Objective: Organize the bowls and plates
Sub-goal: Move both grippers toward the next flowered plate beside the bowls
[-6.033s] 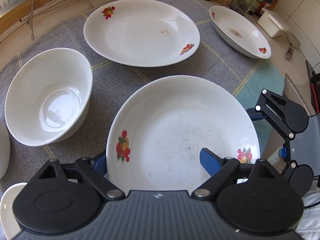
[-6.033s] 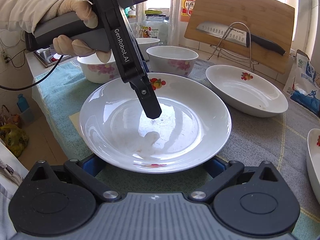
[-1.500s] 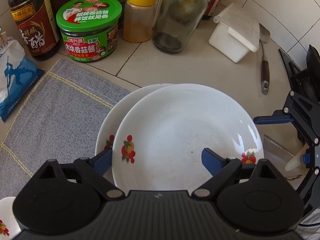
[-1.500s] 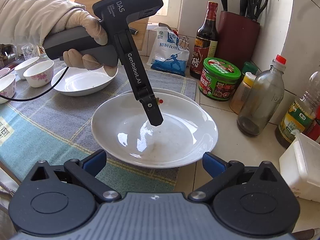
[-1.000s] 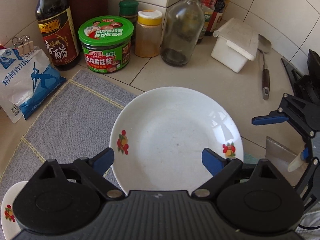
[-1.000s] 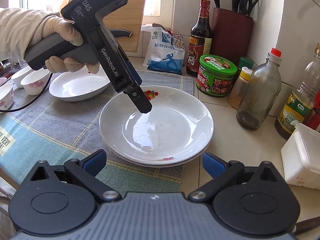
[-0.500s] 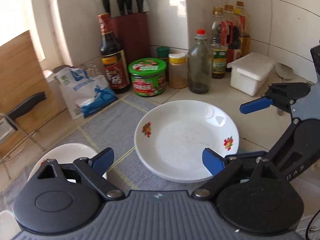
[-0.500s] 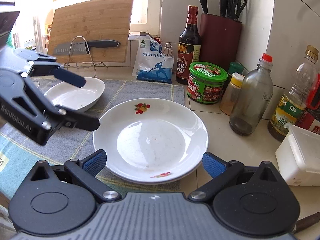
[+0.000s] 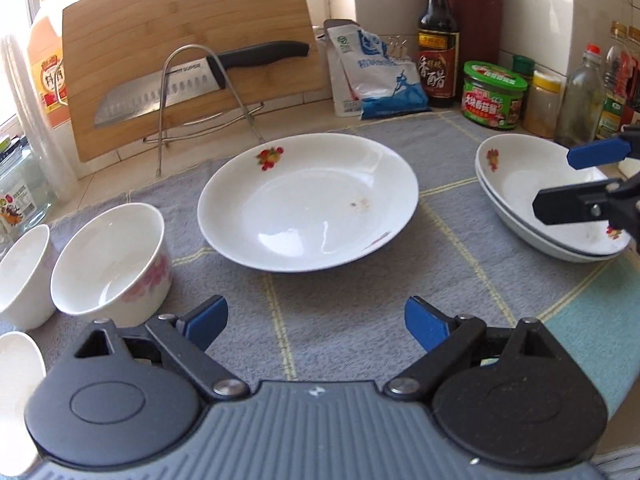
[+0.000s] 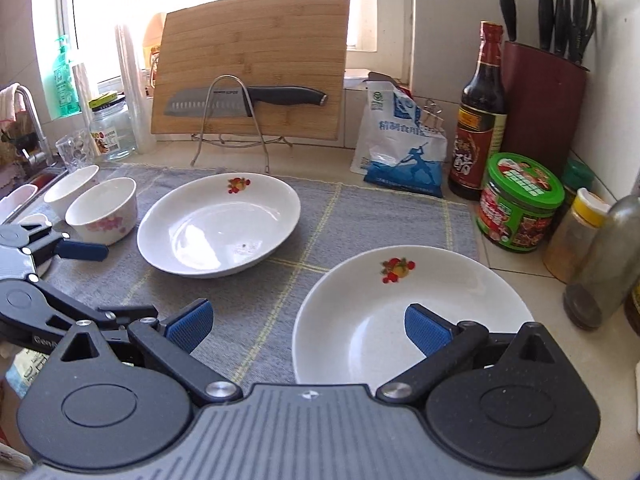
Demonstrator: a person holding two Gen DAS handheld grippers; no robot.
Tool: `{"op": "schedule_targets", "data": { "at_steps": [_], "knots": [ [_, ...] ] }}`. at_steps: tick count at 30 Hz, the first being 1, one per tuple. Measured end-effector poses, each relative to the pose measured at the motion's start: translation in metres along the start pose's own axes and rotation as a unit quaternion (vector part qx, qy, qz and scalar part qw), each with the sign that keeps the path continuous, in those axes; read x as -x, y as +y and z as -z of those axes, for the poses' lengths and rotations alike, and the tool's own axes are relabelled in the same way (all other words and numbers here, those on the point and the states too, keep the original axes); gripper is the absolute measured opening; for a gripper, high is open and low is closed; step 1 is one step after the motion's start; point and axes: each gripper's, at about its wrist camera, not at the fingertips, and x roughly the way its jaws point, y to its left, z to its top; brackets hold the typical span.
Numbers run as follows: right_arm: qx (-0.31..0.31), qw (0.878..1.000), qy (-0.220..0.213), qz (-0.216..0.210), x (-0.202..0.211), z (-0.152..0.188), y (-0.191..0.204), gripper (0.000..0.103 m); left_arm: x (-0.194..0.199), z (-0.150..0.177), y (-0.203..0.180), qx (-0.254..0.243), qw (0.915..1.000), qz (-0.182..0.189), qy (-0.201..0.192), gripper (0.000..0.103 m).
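Note:
A single white plate with fruit prints (image 9: 308,204) lies on the grey mat (image 9: 344,320); it also shows in the right wrist view (image 10: 220,224). Two stacked plates (image 9: 532,196) rest at the mat's right end, seen close in the right wrist view (image 10: 404,308). White bowls (image 9: 108,268) stand at the left, also in the right wrist view (image 10: 102,210). My left gripper (image 9: 316,320) is open and empty, in front of the single plate. My right gripper (image 10: 308,326) is open and empty, with one finger over the stack's near rim.
A cutting board (image 10: 252,60) and knife (image 10: 244,100) on a wire rack stand at the back. A salt bag (image 10: 400,148), vinegar bottle (image 10: 478,120), green-lidded jar (image 10: 520,204), knife block (image 10: 544,100) and bottles line the right. A glass jar (image 10: 110,128) stands back left.
The carried plate was set on the other plate and released. My left gripper has swung left from the stack to face the single plate and bowls. The right gripper has pulled back.

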Motion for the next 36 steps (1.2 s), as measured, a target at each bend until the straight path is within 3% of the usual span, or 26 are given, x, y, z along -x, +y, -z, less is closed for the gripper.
{"op": "schedule_targets", "data": {
  "at_steps": [4,11,14,24,36],
  "knots": [
    [0.008,1.000,0.006,-0.023,-0.014,-0.013,0.008,0.103,-0.015,0.004,0.007,0.015,0.9998,-0.004,0.008,0.095],
    [0.075,0.995,0.024,-0.061,-0.040,-0.036,0.022,0.103,-0.038,-0.003,0.011,0.025,0.9997,-0.003,0.005,0.096],
    [0.097,0.992,0.033,-0.071,-0.055,-0.047,0.025,0.103,-0.046,-0.006,0.015,0.035,0.9993,0.005,0.006,0.102],
    [0.099,0.983,0.115,-0.099,-0.126,-0.084,0.012,0.103,-0.051,-0.009,0.019,0.051,0.9986,0.018,0.001,0.103],
    [0.113,0.962,0.203,-0.141,-0.195,-0.101,0.014,0.103,-0.052,-0.014,0.017,0.063,0.9980,0.006,-0.002,0.103]
  ]
}}
